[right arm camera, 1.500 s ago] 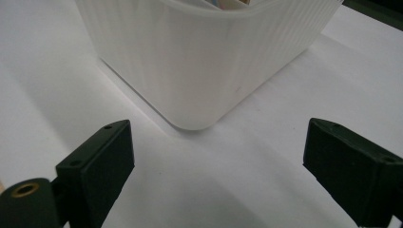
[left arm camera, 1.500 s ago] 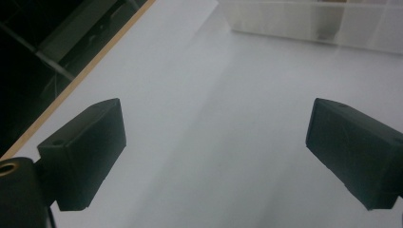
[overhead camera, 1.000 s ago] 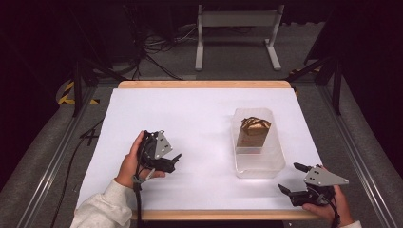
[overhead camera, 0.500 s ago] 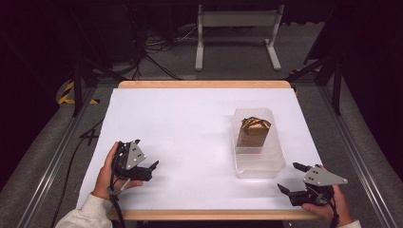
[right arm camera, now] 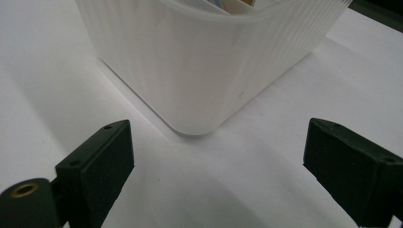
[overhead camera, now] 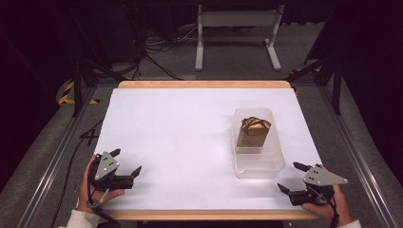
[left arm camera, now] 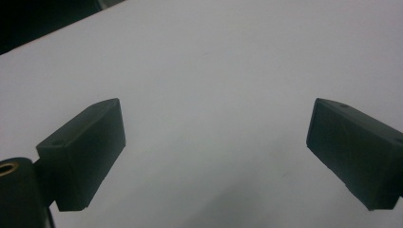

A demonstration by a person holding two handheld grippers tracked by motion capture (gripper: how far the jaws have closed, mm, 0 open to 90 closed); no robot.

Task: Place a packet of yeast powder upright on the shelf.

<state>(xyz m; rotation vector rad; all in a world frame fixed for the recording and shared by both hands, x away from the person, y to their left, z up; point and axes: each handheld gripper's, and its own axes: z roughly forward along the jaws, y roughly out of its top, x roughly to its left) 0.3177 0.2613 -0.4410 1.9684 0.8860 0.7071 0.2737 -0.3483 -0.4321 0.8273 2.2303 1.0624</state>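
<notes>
Right claw (overhead camera: 293, 176) spread wide and empty just beside translucent bin (overhead camera: 259, 167) holding brown bag (overhead camera: 252, 132); left claw (overhead camera: 126, 162) likewise agape

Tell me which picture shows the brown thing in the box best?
The high view: the brown package stands whole inside the clear box. The right gripper view gives just a sliver of something above the box's rim. The left gripper view faces the white tabletop.
</notes>
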